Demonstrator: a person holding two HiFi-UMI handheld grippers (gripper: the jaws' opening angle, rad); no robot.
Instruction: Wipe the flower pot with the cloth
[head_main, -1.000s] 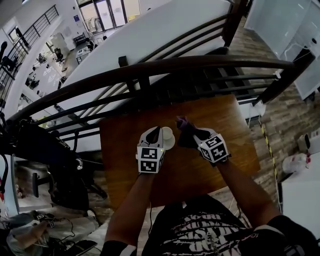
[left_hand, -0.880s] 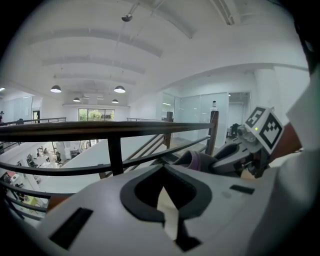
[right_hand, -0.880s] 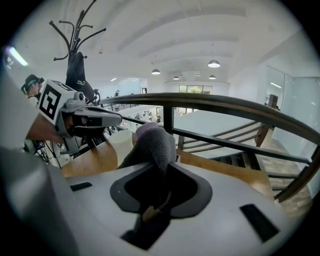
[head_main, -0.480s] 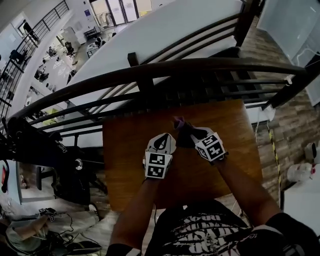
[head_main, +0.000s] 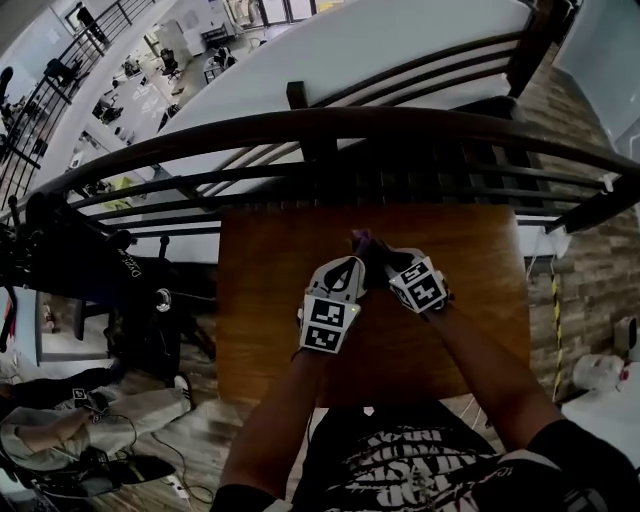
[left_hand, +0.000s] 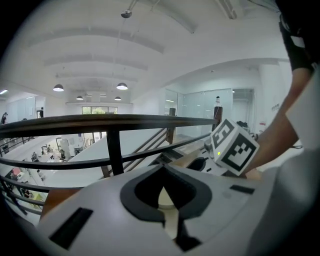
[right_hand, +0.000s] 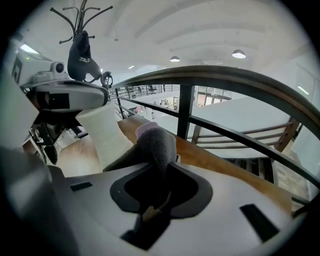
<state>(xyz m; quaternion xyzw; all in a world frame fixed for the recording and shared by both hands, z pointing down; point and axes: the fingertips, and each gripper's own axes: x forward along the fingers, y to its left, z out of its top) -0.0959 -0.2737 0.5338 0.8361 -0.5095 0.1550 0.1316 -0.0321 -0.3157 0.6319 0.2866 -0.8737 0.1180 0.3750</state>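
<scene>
My left gripper is shut on a small white flower pot, holding it above the brown table. The head view hides the pot under that gripper. Through the left gripper's jaws a pale part of the pot shows. My right gripper is shut on a grey-purple cloth. In the right gripper view the cloth sticks up out of the right gripper, right beside the pot's side. The two grippers sit close together over the table's middle.
A dark curved railing runs along the table's far edge, with an open lower floor beyond it. A coat stand rises behind the left gripper. The person's legs are at the table's near edge.
My right gripper has come down and leftward with the cloth, up against the left gripper. The pot, visible beside the left gripper a second ago, is now hidden in the head view.
</scene>
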